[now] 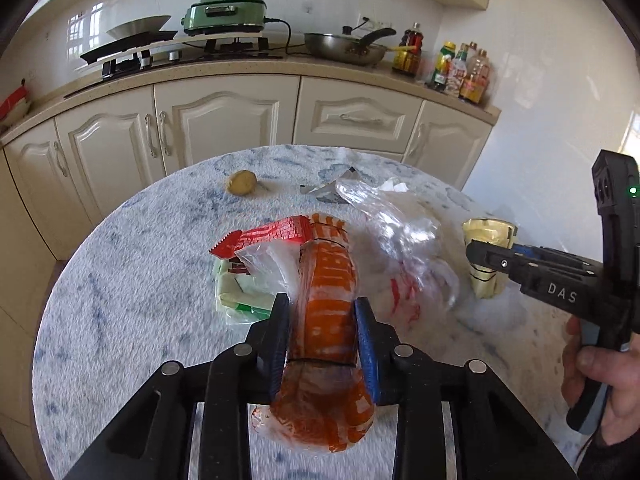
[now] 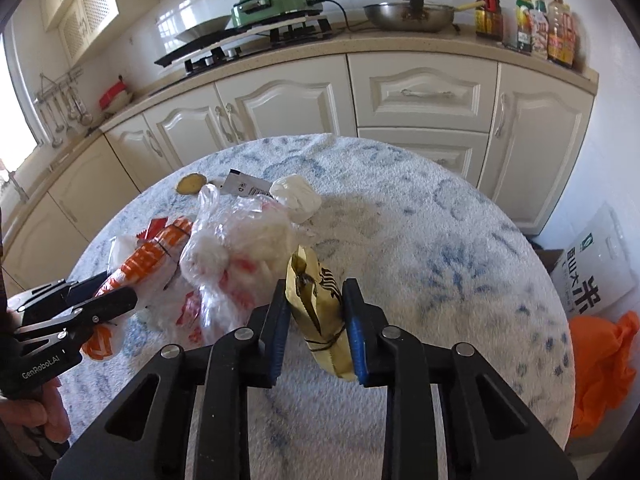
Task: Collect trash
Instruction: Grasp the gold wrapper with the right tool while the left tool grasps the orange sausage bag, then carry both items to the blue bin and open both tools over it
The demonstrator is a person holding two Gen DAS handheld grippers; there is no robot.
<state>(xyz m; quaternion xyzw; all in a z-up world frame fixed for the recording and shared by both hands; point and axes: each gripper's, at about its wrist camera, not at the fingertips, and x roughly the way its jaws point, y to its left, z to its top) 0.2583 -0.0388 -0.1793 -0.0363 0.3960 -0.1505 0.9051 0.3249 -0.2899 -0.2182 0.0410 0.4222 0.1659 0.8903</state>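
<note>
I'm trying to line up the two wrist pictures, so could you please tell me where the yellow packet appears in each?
Left wrist view: the yellow packet sits at the right, pinched in the right gripper.
Right wrist view: lower centre, upright between that gripper's blue pads.
Shared landmark: the crumpled clear plastic bag lies beside it on the table.

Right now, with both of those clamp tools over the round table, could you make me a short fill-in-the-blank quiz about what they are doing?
1. The left gripper is shut on a clear wrapper printed in ____.
2. The right gripper is shut on a pale ____ packet.
3. The small potato lies at the far side of the ____.

Missing words: orange; yellow; table
</note>
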